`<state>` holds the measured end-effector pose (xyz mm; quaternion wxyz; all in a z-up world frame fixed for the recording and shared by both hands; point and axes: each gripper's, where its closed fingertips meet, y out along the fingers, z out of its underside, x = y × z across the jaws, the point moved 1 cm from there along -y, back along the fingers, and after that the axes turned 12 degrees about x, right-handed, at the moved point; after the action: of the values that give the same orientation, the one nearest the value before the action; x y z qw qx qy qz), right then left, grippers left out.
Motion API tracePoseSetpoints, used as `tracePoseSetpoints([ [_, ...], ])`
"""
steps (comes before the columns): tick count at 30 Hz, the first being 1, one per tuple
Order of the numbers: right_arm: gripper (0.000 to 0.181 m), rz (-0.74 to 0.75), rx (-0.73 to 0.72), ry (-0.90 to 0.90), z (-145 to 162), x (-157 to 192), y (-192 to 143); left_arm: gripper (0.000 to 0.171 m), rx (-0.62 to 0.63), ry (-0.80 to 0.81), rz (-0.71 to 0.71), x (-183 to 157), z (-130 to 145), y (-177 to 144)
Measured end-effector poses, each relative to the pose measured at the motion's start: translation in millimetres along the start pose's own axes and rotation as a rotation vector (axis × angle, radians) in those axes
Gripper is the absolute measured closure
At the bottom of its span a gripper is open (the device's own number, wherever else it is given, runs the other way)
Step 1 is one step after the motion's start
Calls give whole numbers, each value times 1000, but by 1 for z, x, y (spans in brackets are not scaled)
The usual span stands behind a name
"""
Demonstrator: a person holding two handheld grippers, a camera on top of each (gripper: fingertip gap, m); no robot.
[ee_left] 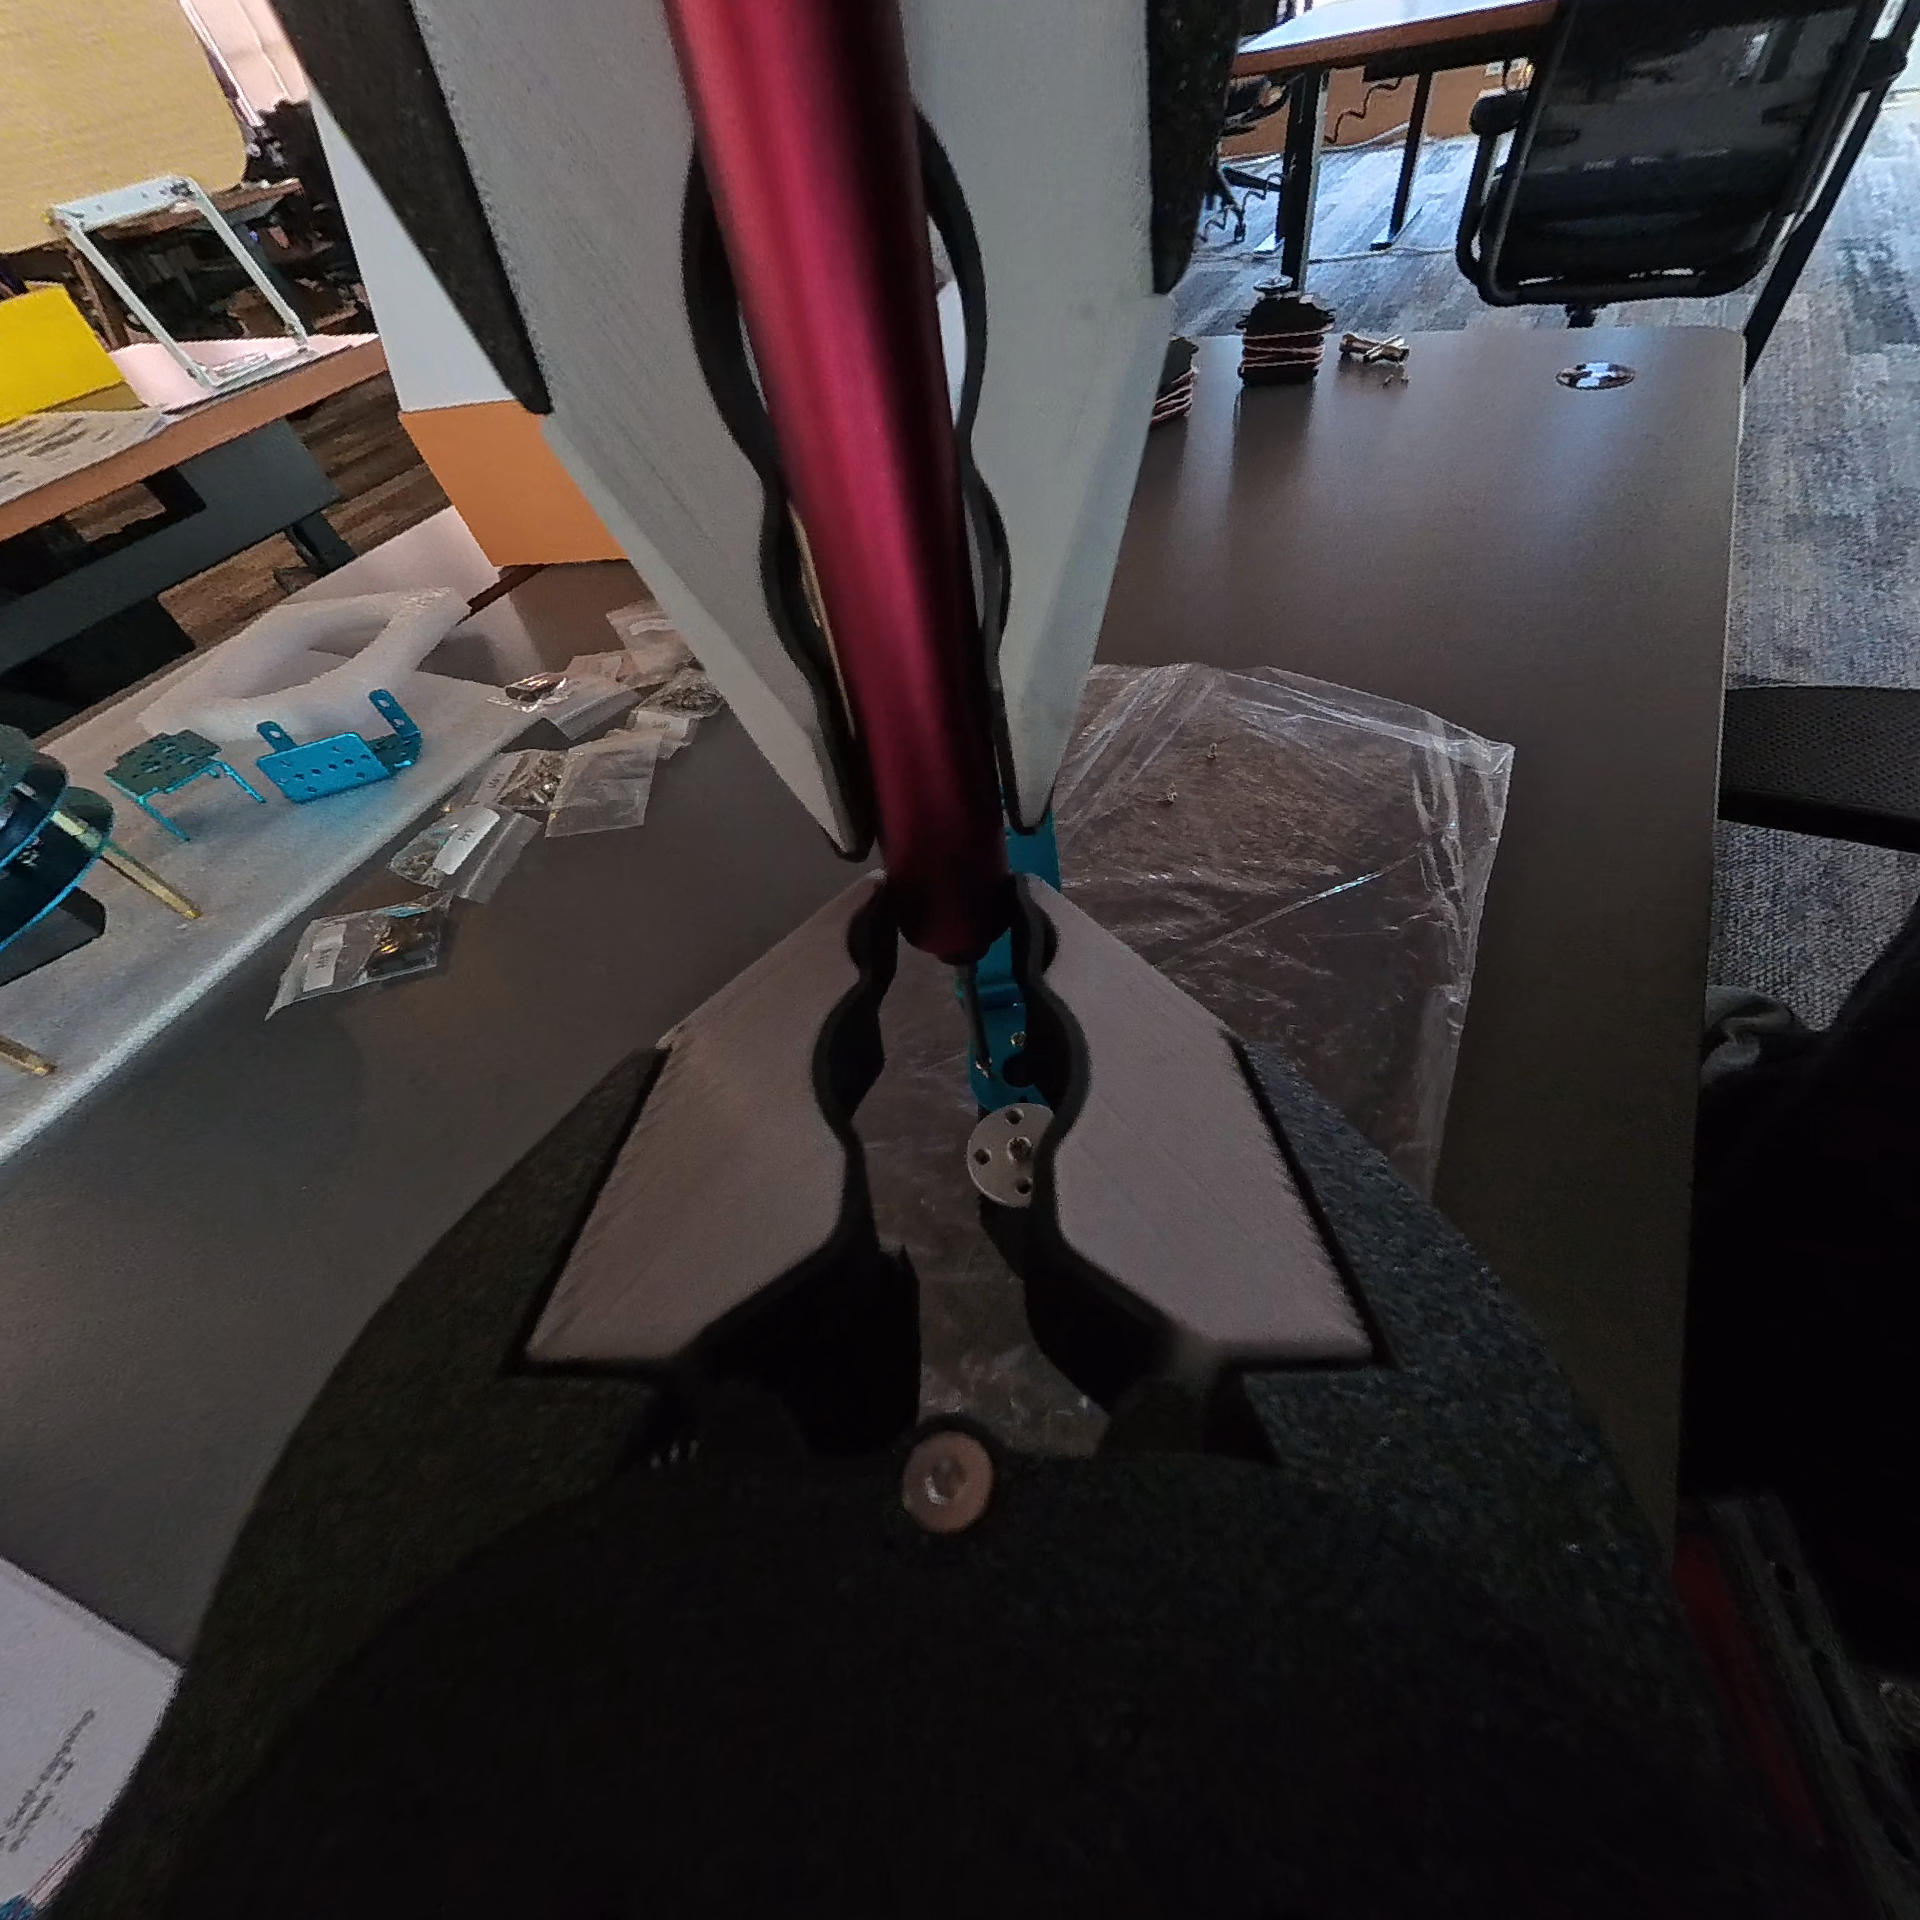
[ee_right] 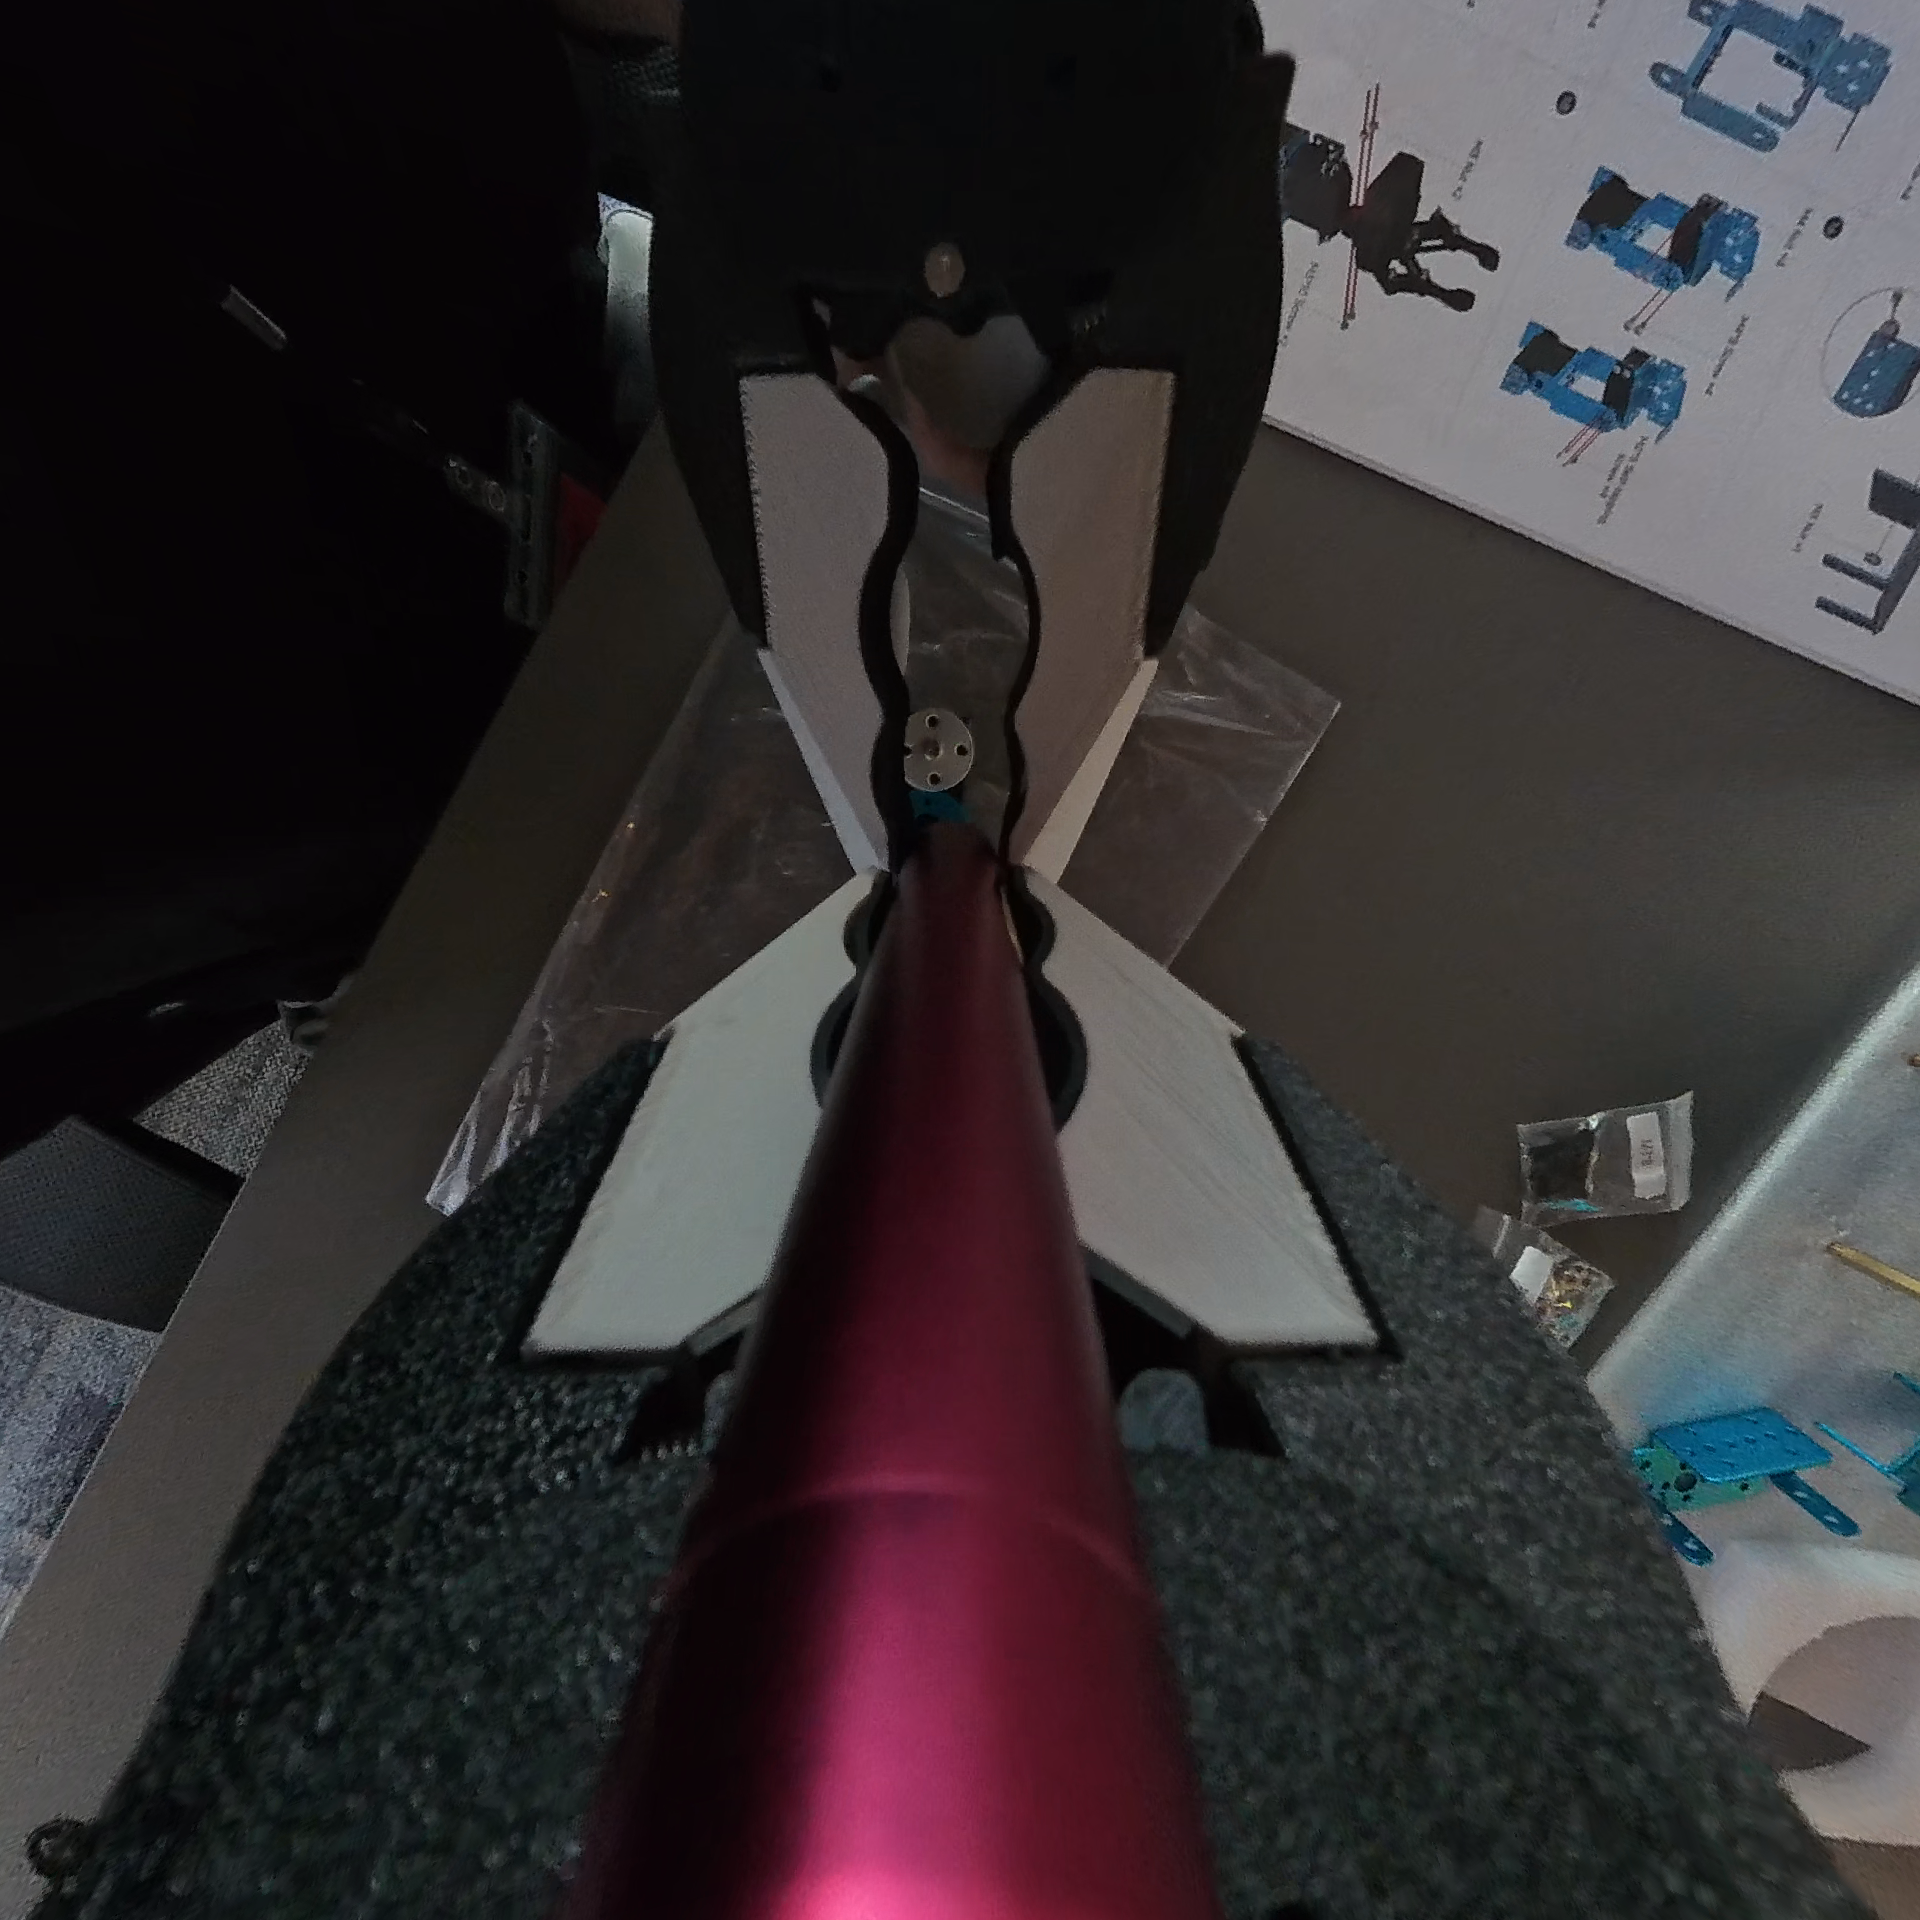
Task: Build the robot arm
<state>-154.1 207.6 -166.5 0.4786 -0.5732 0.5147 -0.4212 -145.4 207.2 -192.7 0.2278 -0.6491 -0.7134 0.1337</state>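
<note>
Your right gripper [ee_right: 940, 883] pinches the red screwdriver [ee_right: 935, 1351] and your left gripper [ee_left: 951, 904] clamps the blue bracket [ee_left: 997, 1023] with its round hub [ee_left: 1010, 1151]. The bit meets the bracket at a slant — push hard and it may skid off, or the bracket may twist loose onto the plastic bag [ee_left: 1299, 831].

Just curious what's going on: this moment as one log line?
left gripper: shut on blue bracket with silver hub | right gripper: shut on magenta screwdriver | tip: at bracket | below: plastic bag

No legible writing anywhere.

blue brackets [ee_left: 330, 750] | small parts bags [ee_left: 582, 774] | instruction sheet [ee_right: 1621, 270] | office chair [ee_left: 1662, 135]
</note>
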Motion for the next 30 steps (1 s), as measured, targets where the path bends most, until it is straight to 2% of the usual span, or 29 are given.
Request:
tracePoseSetpoints([
  [30,160,-33,28,10,-1,3,0,150,-15,-21,46,-5,0,-1],
])
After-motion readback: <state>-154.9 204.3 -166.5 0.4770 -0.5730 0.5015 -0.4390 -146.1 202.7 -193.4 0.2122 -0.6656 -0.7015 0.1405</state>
